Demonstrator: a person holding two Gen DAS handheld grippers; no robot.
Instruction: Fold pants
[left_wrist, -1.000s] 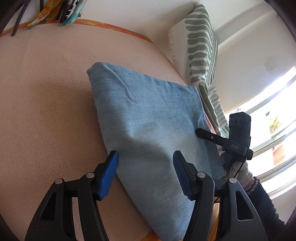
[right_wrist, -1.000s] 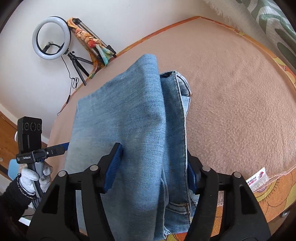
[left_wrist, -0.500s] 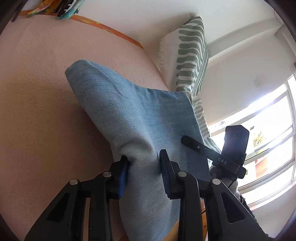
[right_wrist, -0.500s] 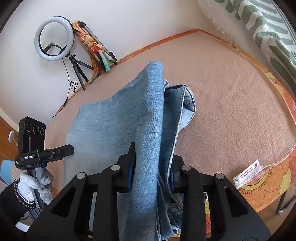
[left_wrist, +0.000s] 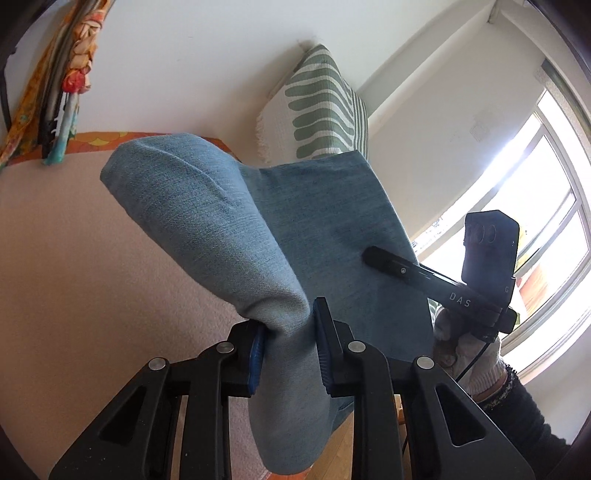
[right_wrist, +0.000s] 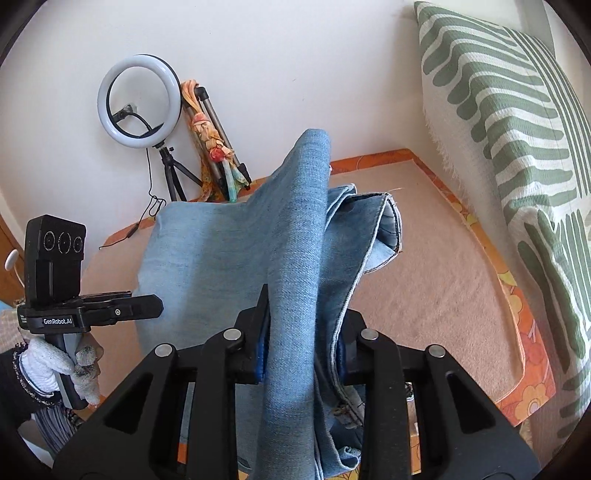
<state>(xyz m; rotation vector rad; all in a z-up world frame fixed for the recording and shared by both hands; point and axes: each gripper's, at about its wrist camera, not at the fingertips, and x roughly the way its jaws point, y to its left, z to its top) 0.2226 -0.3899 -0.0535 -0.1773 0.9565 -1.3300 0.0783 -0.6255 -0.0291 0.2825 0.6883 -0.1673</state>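
The folded blue jeans (left_wrist: 295, 236) hang lifted above the peach blanket (left_wrist: 74, 258), pinched along their near edge at two spots, their far fold drooping toward the blanket at about 11 o'clock in the left wrist view. In that view bare blanket spreads from 7 to 10 o'clock; its orange-patterned border (left_wrist: 110, 138) runs below the white wall at 10 to 11 o'clock. A green-and-white striped pillow (left_wrist: 321, 110) stands against the wall at 12 to 1 o'clock, and a bright window (left_wrist: 546, 206) fills 2 to 4 o'clock. The left gripper (left_wrist: 288, 347) points somewhat downward; its jaws have just been closing and now stand clamped on a bunched fold of denim, the blue pads (left_wrist: 256, 354) pressing both sides. In the right wrist view open blanket lies from 2 to 4 o'clock, hemmed by the orange border (right_wrist: 517, 314) and the pillow (right_wrist: 517, 147) along the right side; a ring light (right_wrist: 139, 101) on a tripod and a second stand draped with colourful scarves (right_wrist: 214, 147) stand by the wall at 10 to 11 o'clock. The right gripper (right_wrist: 301, 343) tilts more steeply downward; its jaws have also just been closing and are clamped on several denim layers, hems (right_wrist: 384, 229) showing at 1 o'clock. A white-gloved hand (right_wrist: 55, 365) grips the left tool's handle at 8 o'clock, and another gloved hand (left_wrist: 465, 350) holds the right tool at 4 o'clock in the left view.
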